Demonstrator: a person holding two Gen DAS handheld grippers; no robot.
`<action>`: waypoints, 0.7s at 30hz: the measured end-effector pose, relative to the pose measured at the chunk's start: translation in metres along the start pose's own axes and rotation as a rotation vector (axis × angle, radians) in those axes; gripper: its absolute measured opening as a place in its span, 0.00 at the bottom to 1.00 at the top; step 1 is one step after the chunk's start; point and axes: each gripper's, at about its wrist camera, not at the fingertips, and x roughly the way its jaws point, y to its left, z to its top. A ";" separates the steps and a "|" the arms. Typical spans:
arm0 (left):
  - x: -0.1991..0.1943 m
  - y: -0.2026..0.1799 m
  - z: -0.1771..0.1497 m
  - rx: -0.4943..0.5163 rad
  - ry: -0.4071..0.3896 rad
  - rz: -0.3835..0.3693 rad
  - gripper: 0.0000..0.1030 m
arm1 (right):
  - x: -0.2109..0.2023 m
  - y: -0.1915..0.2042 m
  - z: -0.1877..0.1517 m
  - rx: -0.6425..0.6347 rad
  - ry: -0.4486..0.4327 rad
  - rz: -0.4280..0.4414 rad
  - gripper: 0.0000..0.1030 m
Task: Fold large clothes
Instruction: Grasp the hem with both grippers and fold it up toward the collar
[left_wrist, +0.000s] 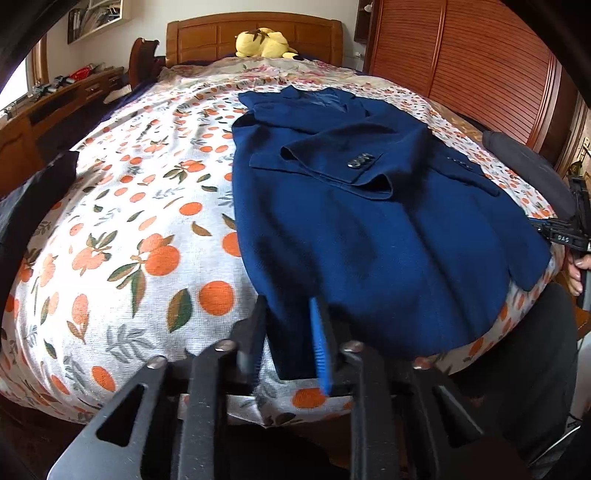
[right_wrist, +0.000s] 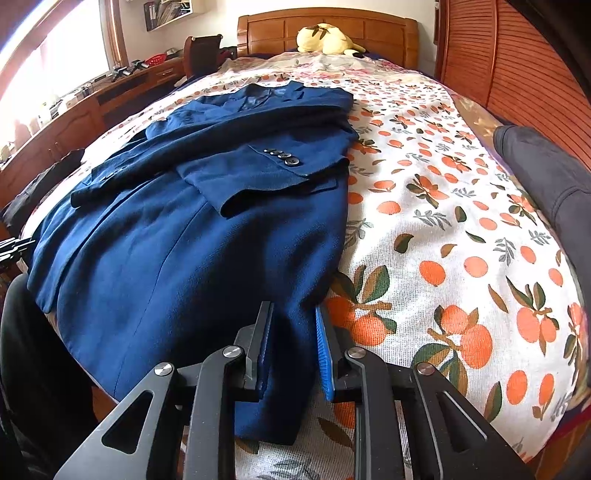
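Left wrist view: blue coat lies flat on bed, sleeves folded across chest. Left gripper nearly closed, pinching left hem corner. Right gripper narrowly parted, right hem corner between pads, grip unclear. Advice: secure both corners, lift evenly, carry hem toward collar, keep edges aligned.

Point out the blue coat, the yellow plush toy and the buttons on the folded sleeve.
blue coat (right_wrist: 192, 266), right wrist view, lower body panel.
yellow plush toy (left_wrist: 264, 43), left wrist view, its body.
sleeve buttons (right_wrist: 282, 157), right wrist view, middle of the row.
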 end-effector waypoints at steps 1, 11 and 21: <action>-0.001 -0.001 0.001 0.004 0.002 0.001 0.10 | -0.001 0.000 -0.001 -0.012 -0.006 0.005 0.19; -0.073 -0.036 0.052 0.076 -0.225 -0.018 0.03 | -0.035 -0.003 0.007 0.042 -0.152 0.098 0.01; -0.167 -0.071 0.126 0.161 -0.435 -0.042 0.03 | -0.130 0.013 0.049 0.038 -0.403 0.070 0.01</action>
